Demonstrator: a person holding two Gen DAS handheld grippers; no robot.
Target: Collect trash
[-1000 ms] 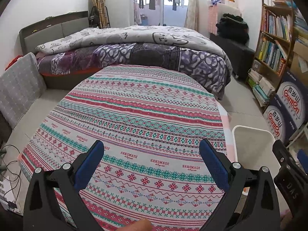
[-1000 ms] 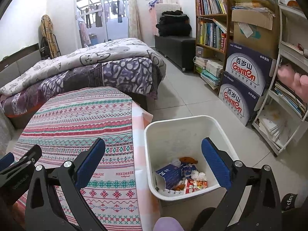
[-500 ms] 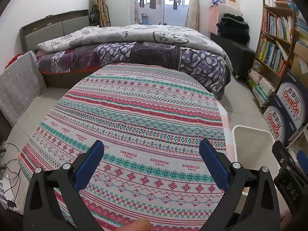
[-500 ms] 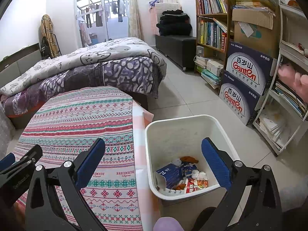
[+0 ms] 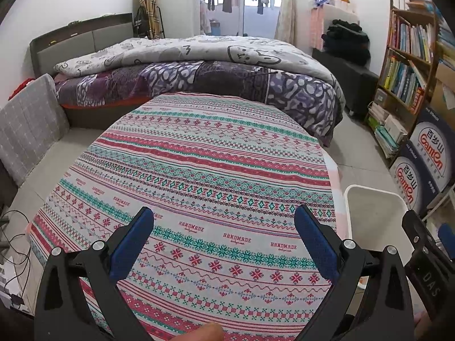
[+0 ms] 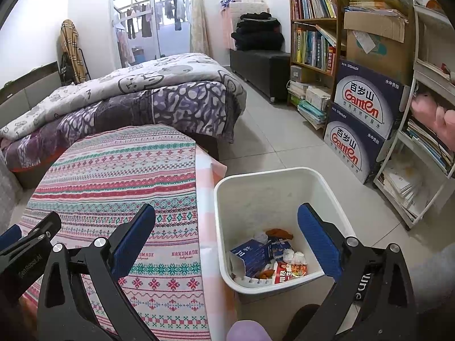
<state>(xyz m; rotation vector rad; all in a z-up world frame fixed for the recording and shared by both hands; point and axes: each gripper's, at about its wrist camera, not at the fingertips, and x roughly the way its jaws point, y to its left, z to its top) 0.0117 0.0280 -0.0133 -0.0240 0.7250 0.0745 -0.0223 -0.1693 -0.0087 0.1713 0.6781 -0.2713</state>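
The left gripper [image 5: 223,238] hovered over the desk [image 5: 199,153] with its blue fingers spread wide and nothing between them. Beneath it the patterned tablecloth [image 5: 216,176] lay bare, with no scrap of rubbish visible on it, which suggests the collecting was largely done. The right gripper [image 6: 226,237] hung at the desk's right edge, likewise spread and empty, its right finger over the white bin [image 6: 273,199]; that placement suits dropping things straight in. The trash [image 6: 270,258] sat at the bottom of the bin: a blue carton, crumpled white paper, a red wrapper and orange bits. The bin stood on the floor, just beside the overhanging cloth, presumably for a short carry. Farther off were the bed [image 5: 199,68] and, right, a bookshelf [image 6: 312,31].
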